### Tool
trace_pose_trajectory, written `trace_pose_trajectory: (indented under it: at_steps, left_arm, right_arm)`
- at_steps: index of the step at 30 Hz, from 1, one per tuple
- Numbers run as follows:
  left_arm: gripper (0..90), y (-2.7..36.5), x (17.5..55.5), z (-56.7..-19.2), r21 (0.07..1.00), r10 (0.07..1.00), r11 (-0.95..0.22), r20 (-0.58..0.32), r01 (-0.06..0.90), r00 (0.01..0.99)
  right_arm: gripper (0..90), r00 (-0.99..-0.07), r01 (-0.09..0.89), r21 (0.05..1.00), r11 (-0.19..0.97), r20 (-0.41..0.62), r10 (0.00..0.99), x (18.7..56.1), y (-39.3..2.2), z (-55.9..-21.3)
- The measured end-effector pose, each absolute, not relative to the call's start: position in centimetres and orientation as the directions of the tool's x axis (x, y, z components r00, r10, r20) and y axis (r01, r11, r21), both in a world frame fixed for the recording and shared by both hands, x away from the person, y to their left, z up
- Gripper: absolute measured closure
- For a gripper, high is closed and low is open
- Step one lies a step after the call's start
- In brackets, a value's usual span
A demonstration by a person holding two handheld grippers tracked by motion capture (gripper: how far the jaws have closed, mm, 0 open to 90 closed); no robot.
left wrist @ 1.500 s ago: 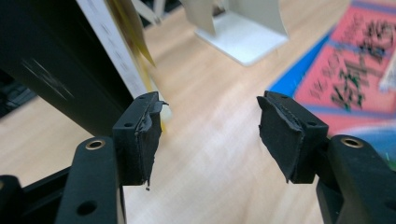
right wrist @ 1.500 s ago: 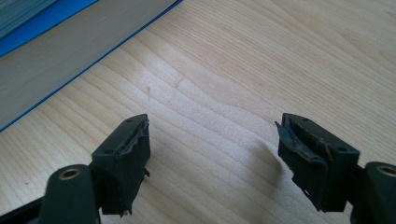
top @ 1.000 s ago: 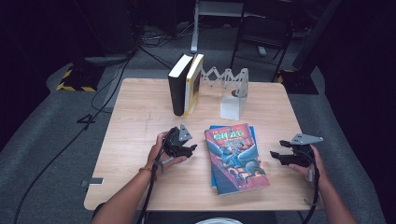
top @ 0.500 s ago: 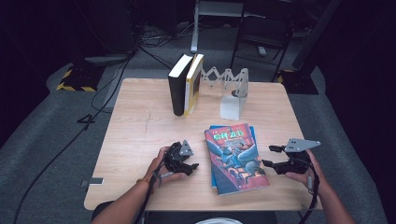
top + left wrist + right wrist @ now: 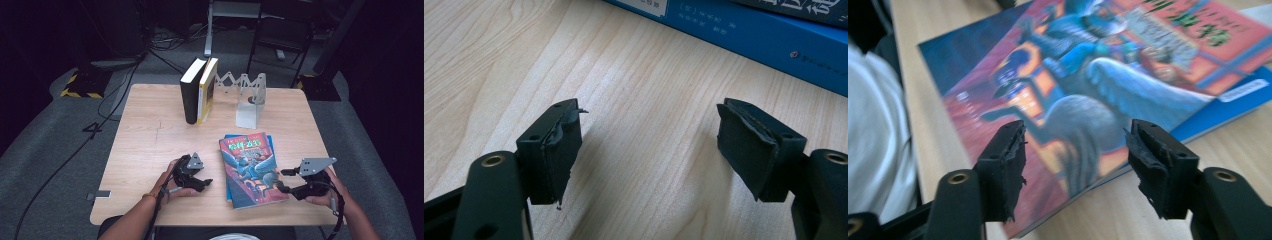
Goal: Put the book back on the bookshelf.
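Books lie stacked near the table's (image 5: 140,150) front edge, right of centre: a picture-cover book (image 5: 251,167) on top of a blue book (image 5: 268,141). Neither is lifted yet, so the work looks barely begun. The right gripper (image 5: 284,181) sits at the top book's front right corner; its jaws have just been closing, yet nothing is between them. The left gripper (image 5: 202,182) rests by the stack's left side, jaws just widened and empty over bare wood. Two upright books (image 5: 199,90) stand near the back edge beside a metal bookend (image 5: 250,102), perhaps the stack's destination. In the right gripper view the cover (image 5: 1108,75) is blurred; the left gripper view cuts off the blue spine (image 5: 744,35).
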State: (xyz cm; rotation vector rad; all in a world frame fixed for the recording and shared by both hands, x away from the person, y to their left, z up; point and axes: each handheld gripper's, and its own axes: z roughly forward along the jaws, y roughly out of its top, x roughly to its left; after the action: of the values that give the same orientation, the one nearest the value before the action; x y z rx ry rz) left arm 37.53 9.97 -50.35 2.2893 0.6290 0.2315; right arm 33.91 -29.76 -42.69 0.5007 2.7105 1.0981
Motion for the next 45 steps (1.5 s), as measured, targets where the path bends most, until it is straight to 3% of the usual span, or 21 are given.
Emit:
trace_pose_trajectory:
  at_steps: [5, 14, 26, 39, 43, 45]
  left_arm:
    - [25.5, 9.9, 37.5, -50.4, 0.702, 0.505, -0.607, -0.019, 0.372, 0.863]
    - [23.0, 9.7, 37.6, -50.4, 0.699, 0.506, -0.61, -0.019, 0.373, 0.862]
    - [22.4, 9.6, 37.9, -50.4, 0.701, 0.486, -0.616, -0.021, 0.36, 0.874]
    - [21.6, 9.5, 38.0, -50.4, 0.698, 0.484, -0.619, -0.022, 0.36, 0.875]
    - [21.6, 9.5, 38.0, -50.4, 0.698, 0.485, -0.619, -0.021, 0.36, 0.874]
    - [21.6, 9.5, 38.0, -50.4, 0.698, 0.485, -0.619, -0.022, 0.36, 0.874]
  right_arm:
    - [42.5, -0.941, 0.239, 0.671, 0.702, -0.018, 0.338, 32.9, -29.5, -42.6]
    - [42.4, -0.931, 0.289, 0.656, 0.698, 0.023, 0.364, 31.5, -31.2, -44.7]
    - [46.1, -0.928, 0.281, 0.627, 0.727, -0.017, 0.373, 31.4, -31.0, -45.6]
    - [46.5, -0.926, 0.271, 0.66, 0.701, -0.02, 0.377, 31.4, -31.2, -45.1]
    - [41.1, -0.928, 0.283, 0.688, 0.668, 0.021, 0.372, 31.5, -31.4, -45.0]
    - [32.6, -0.926, 0.294, 0.702, 0.649, 0.039, 0.376, 31.6, -31.4, -44.9]
